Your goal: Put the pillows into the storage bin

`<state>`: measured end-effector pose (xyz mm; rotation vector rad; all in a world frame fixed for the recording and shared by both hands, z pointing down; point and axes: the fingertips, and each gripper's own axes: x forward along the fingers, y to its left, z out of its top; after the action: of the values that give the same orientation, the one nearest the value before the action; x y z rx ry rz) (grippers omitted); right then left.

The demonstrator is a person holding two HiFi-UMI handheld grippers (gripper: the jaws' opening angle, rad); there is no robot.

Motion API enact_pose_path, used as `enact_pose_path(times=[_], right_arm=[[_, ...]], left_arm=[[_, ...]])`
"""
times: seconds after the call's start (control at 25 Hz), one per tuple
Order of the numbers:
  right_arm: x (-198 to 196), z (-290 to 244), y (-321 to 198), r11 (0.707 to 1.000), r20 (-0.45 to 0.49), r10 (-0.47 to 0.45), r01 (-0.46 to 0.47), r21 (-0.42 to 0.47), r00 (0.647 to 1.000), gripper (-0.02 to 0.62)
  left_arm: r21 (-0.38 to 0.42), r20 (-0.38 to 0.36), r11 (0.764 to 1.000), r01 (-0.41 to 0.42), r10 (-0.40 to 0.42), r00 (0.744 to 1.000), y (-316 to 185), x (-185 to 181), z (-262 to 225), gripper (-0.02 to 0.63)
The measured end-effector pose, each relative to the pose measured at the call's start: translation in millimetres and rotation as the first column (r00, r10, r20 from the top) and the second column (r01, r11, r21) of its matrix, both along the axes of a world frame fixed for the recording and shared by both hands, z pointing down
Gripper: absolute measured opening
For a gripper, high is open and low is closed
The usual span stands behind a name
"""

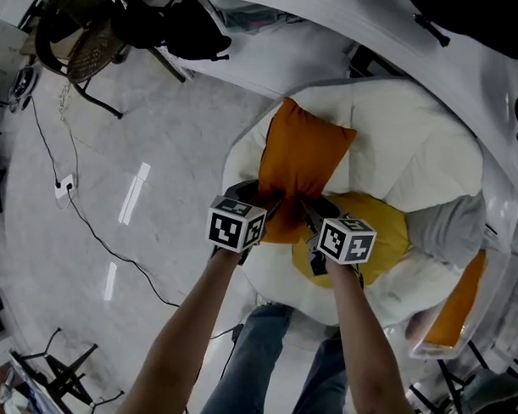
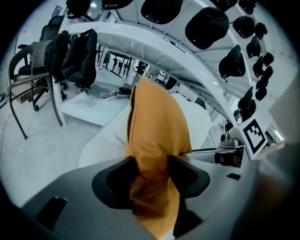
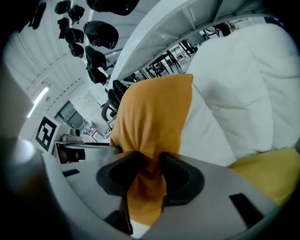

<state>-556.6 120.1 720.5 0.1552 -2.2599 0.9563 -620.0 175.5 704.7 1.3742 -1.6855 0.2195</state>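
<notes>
An orange pillow (image 1: 300, 162) stands up over a big white cushion (image 1: 409, 137), held by its near edge. My left gripper (image 1: 263, 202) is shut on the pillow's near left part; in the left gripper view the orange pillow (image 2: 157, 140) is pinched between both jaws. My right gripper (image 1: 308, 209) is shut on the near right part, and the orange pillow (image 3: 150, 140) bunches between its jaws. A yellow pillow (image 1: 383, 236) lies under my right gripper on the white cushion. A clear storage bin (image 1: 466, 313) at the lower right holds another orange pillow (image 1: 457, 301) and a grey one (image 1: 446, 229).
A white curved shelf frame (image 1: 337, 21) runs along the back. A dark chair (image 1: 92, 55) with black bags stands at the upper left. A cable (image 1: 99, 241) trails over the grey floor. A tripod (image 1: 65, 374) stands at the lower left.
</notes>
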Motion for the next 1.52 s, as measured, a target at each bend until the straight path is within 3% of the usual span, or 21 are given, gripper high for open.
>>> enact_pose_path(times=[0.4, 0.72, 1.08, 1.28, 1.52], right_arm=[[139, -87, -57, 0.992, -0.003, 0.103, -0.102, 0.071, 0.995, 0.161], [307, -121, -147, 0.960, -0.012, 0.261, -0.259, 0.103, 0.965, 0.163], [548, -133, -246, 0.854, -0.038, 0.511, -0.501, 0.139, 0.859, 0.163], [686, -120, -285, 0.766, -0.073, 0.639, -0.624, 0.154, 0.766, 0.163], [811, -96, -319, 0.685, -0.102, 0.728, -0.713, 0.152, 0.678, 0.164]], left_arm=[[0.043, -0.021, 0.994, -0.101, 0.102, 0.995, -62, 135, -83, 0.244], [0.056, -0.051, 0.971, -0.233, 0.236, 0.970, -160, 296, -114, 0.244], [0.091, -0.076, 0.880, -0.466, 0.473, 0.878, -280, 527, -121, 0.244], [0.099, -0.113, 0.807, -0.582, 0.591, 0.799, -332, 662, -106, 0.244], [0.087, -0.133, 0.744, -0.663, 0.668, 0.732, -377, 786, -82, 0.245]])
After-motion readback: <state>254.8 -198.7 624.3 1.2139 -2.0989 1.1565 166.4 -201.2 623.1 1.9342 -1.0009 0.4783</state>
